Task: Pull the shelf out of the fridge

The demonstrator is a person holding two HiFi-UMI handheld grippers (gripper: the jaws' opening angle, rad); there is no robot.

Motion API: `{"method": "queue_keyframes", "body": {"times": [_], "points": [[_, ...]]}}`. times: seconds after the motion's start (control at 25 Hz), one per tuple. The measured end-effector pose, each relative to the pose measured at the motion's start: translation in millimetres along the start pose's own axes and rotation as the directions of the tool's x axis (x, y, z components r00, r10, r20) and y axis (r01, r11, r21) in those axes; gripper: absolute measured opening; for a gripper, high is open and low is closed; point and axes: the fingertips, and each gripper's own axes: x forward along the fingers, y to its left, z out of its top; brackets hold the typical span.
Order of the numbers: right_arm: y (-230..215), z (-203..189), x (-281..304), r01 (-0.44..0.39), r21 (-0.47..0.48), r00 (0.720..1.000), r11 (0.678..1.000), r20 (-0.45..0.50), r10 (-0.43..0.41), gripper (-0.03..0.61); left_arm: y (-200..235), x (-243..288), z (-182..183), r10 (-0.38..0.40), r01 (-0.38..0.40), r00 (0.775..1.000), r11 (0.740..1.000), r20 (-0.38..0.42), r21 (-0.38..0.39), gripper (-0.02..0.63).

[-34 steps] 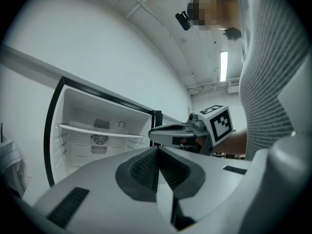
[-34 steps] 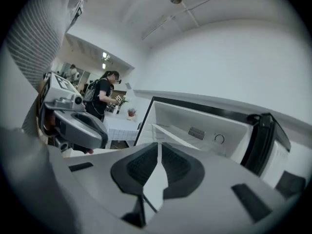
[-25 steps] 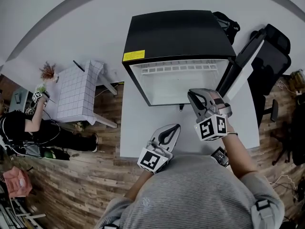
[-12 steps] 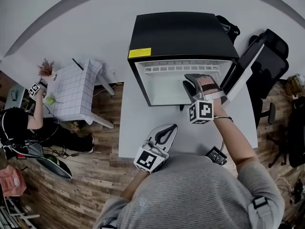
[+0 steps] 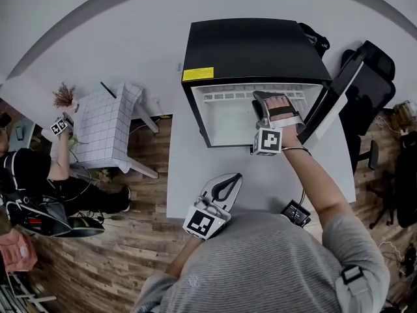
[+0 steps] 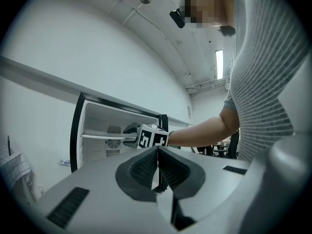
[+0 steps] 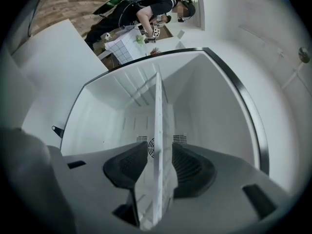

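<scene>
A small black fridge (image 5: 251, 44) stands on the white table (image 5: 195, 175) with its door (image 5: 332, 100) swung open to the right. My right gripper (image 5: 264, 103) reaches into the opening, rolled on its side. Its jaws have just been opening and now stand open around the thin white shelf (image 7: 158, 116), whose front edge lies between the pads with a gap on each side. From the left gripper view the shelf (image 6: 100, 137) shows as a thin level line that the right gripper (image 6: 129, 129) meets. My left gripper (image 5: 228, 178) hovers shut and empty over the table's near part, with its jaws (image 6: 158, 152) together.
A black office chair (image 5: 374, 77) stands behind the open door. A white grid-patterned stand (image 5: 104, 126) is left of the table. Another person (image 5: 32, 168) crouches on the wooden floor at far left. A small black device (image 5: 296, 212) lies at the table's near right edge.
My right gripper has moved from above the table into the fridge opening, rolled onto its side and opened its jaws around the shelf edge. The left gripper has hardly shifted.
</scene>
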Motion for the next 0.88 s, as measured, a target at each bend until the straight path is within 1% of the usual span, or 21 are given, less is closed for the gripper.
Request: {"method": "queue_keyframes", "body": {"times": [0.16, 0.36, 0.68, 0.88], "points": [[2, -9, 16, -0.011, -0.042, 0.999, 0.999, -0.038, 0.009, 0.146, 3, -5, -1, 0.0, 0.0, 1.0, 1.0, -0.003, 0.002, 0.012], [2, -14, 35, -0.008, -0.09, 0.998, 0.996, -0.071, 0.001, 0.146, 11, -12, -3, 0.019, -0.02, 1.0, 1.0, -0.009, -0.009, 0.012], [0, -16, 58, 0.002, -0.085, 0.995, 0.996, -0.102, -0.011, 0.146, 15, -16, -5, 0.046, -0.047, 0.999, 0.999, -0.011, -0.007, 0.012], [0, -13, 70, -0.005, -0.098, 0.993, 0.995, -0.114, -0.007, 0.146, 18, -18, -4, 0.058, -0.058, 0.998, 0.998, -0.014, -0.008, 0.012]]}}
